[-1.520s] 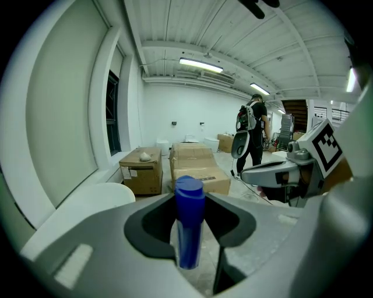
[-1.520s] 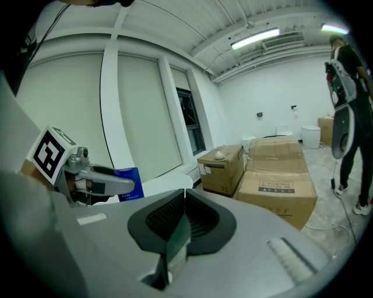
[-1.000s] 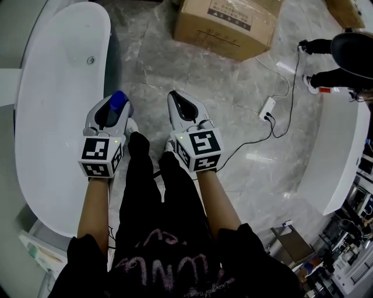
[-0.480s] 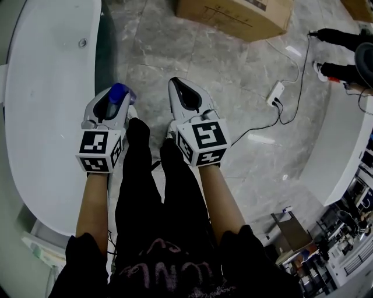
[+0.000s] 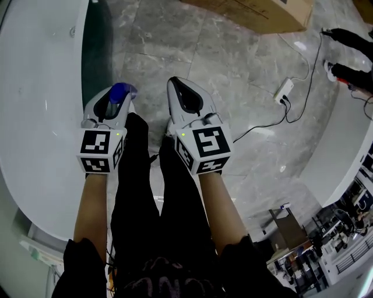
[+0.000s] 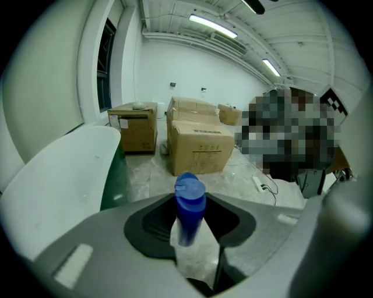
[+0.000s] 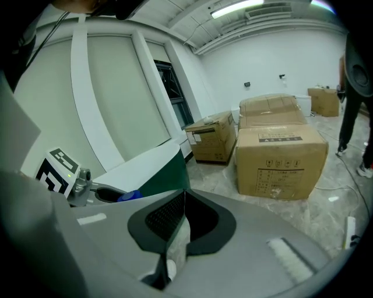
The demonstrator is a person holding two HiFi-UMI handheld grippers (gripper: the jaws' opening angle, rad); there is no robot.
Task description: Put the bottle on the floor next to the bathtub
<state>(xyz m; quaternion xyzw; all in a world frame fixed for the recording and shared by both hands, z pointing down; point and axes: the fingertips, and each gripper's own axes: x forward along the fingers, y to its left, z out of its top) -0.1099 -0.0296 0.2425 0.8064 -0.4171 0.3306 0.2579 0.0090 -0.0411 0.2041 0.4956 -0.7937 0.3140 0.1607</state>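
Note:
A blue-capped bottle (image 6: 189, 206) stands clamped between the jaws of my left gripper (image 5: 113, 100), its blue cap (image 5: 120, 91) poking out at the tip. That gripper hangs just right of the white bathtub (image 5: 41, 105), above the grey marble floor (image 5: 233, 93). My right gripper (image 5: 185, 96) is held beside it, jaws shut with nothing between them. From the right gripper view the bottle's blue cap (image 7: 129, 196) shows in the left gripper (image 7: 87, 189), next to the bathtub (image 7: 145, 166) with its dark green side.
Cardboard boxes (image 6: 198, 145) stand on the floor ahead, one (image 5: 274, 14) at the top of the head view. A white power strip (image 5: 284, 91) and black cable lie to the right. A person's legs (image 5: 349, 55) stand at the far right beside a white counter (image 5: 349, 151).
The view has slid forward: the boxes and bathtub moved up and left in frame. Both grippers keep their places; the left still holds the bottle.

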